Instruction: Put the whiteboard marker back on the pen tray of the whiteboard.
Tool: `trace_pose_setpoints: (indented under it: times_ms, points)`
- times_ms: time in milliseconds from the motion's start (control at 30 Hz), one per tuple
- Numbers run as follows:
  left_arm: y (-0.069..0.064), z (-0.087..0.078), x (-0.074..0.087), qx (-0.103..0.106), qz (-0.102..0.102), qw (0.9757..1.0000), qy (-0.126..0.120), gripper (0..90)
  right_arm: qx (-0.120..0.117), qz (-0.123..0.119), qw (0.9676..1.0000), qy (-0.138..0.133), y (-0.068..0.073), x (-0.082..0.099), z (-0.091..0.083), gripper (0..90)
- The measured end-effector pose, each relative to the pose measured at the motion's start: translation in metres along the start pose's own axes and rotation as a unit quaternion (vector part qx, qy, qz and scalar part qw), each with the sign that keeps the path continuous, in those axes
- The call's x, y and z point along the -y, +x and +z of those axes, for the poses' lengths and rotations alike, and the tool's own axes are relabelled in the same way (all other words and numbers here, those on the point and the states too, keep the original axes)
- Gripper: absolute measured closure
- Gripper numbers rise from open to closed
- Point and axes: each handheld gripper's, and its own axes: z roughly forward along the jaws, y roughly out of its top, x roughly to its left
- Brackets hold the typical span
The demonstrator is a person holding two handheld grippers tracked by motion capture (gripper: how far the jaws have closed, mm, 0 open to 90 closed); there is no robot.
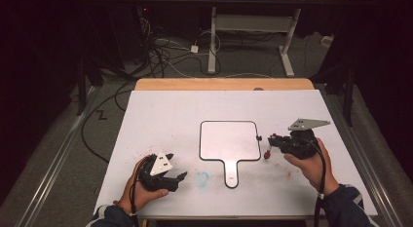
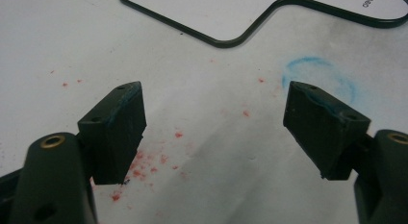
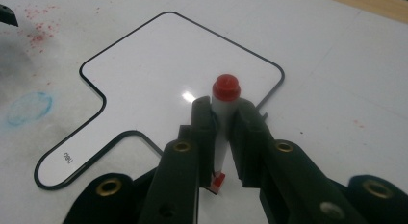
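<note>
A small white handheld whiteboard (image 1: 229,139) with a black rim and a handle lies in the middle of the table; its handle (image 3: 72,156) points toward the person. My right gripper (image 1: 272,141) is just right of the board, shut on a white marker with a red cap (image 3: 225,89). The marker (image 1: 267,154) slants down from the jaws beside the board's right edge. My left gripper (image 1: 176,167) rests at the table's front left, held in a hand. Its black pads (image 2: 118,125) stand wide apart with nothing between them.
The white table sheet (image 1: 165,110) carries red ink specks (image 2: 139,168) under the left gripper and a smudged blue ring (image 1: 201,178) left of the handle. A wooden table edge (image 1: 224,84) runs along the back. Cables lie on the floor beyond.
</note>
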Motion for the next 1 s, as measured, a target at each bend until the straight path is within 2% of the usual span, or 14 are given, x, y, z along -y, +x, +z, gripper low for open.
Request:
trace_pose_setpoints:
  times_ms: [33, 167, 367, 500, 600, 667, 867, 1000]
  points:
    - [0.001, 0.001, -0.001, 0.000, 0.001, 1.0000, 0.001, 22.1, 0.001, 0.004, 1.0000, 0.008, -0.002, 0.000, 0.004, 81.3]
    - [0.000, 0.006, -0.004, 0.004, 0.008, 0.9999, 0.005, 22.1, -0.010, 0.028, 0.9996, 0.000, -0.012, -0.004, 0.017, 80.8]
    - [0.000, 0.006, -0.003, 0.007, 0.009, 0.9999, 0.008, 22.1, -0.008, 0.055, 0.9985, -0.002, -0.026, -0.010, 0.042, 78.2]
    - [0.000, 0.006, -0.003, 0.008, 0.009, 0.9999, 0.008, 22.1, -0.012, 0.098, 0.9951, -0.002, -0.035, -0.008, 0.063, 76.9]
    - [-0.001, 0.007, -0.002, 0.010, 0.010, 0.9999, 0.009, 22.1, -0.008, 0.122, 0.9925, 0.002, -0.040, -0.006, 0.076, 77.1]
    - [-0.001, 0.007, -0.002, 0.010, 0.010, 0.9999, 0.010, 22.1, 0.005, 0.126, 0.9921, 0.003, -0.043, -0.005, 0.082, 77.8]
    - [-0.001, 0.008, -0.002, 0.013, 0.012, 0.9998, 0.013, 22.1, 0.021, 0.137, 0.9903, 0.012, -0.043, -0.001, 0.097, 77.5]
    - [-0.001, 0.009, -0.003, 0.017, 0.010, 0.9997, 0.013, 22.0, 0.035, 0.131, 0.9905, 0.020, -0.040, 0.000, 0.102, 75.0]
